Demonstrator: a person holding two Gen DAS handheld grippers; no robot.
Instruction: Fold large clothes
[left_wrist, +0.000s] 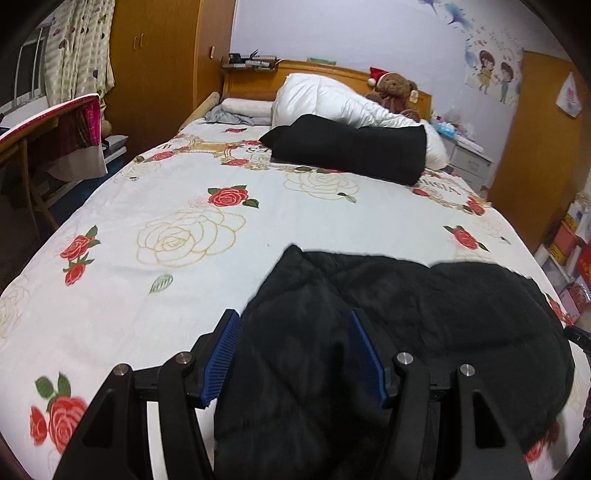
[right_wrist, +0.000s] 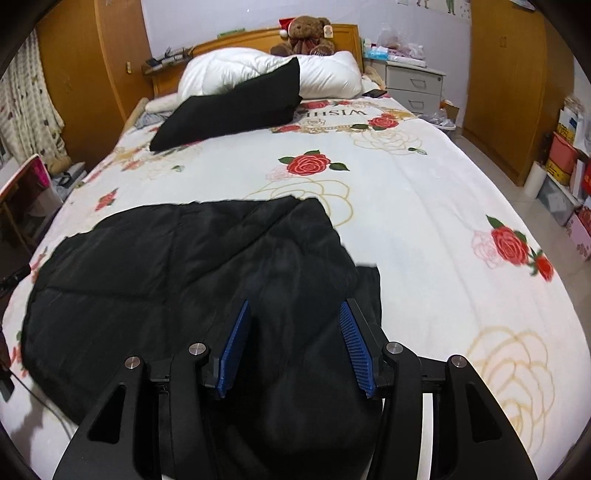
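Left wrist view: the left claw (left_wrist: 291, 354) stands wide open, its ribbed blue pads (left_wrist: 223, 356) spread to either side of a fold of the black quilted padded garment (left_wrist: 388, 317). Whether either pad touches the fabric cannot be told, and nothing is clamped between them. The garment lies spread across the near edge of the bed with the white rose-printed sheet (left_wrist: 177, 206), reaching toward the near right corner.

Right wrist view: the right claw (right_wrist: 295, 343) is likewise wide open, blue pads (right_wrist: 354, 347) flanking a raised fold of the same black garment (right_wrist: 177, 266), with no grip closed on it. Here the garment covers the near left portion of the bed (right_wrist: 424, 206); one narrow black edge shows just beyond the right pad.

Toward the head of the bed, well apart from the garment, a folded black cloth bundle (right_wrist: 229, 110) leans against a white quilted duvet (right_wrist: 229, 70). A brown teddy bear in a red Santa hat (right_wrist: 306, 33) sits against the wooden headboard (right_wrist: 343, 35).
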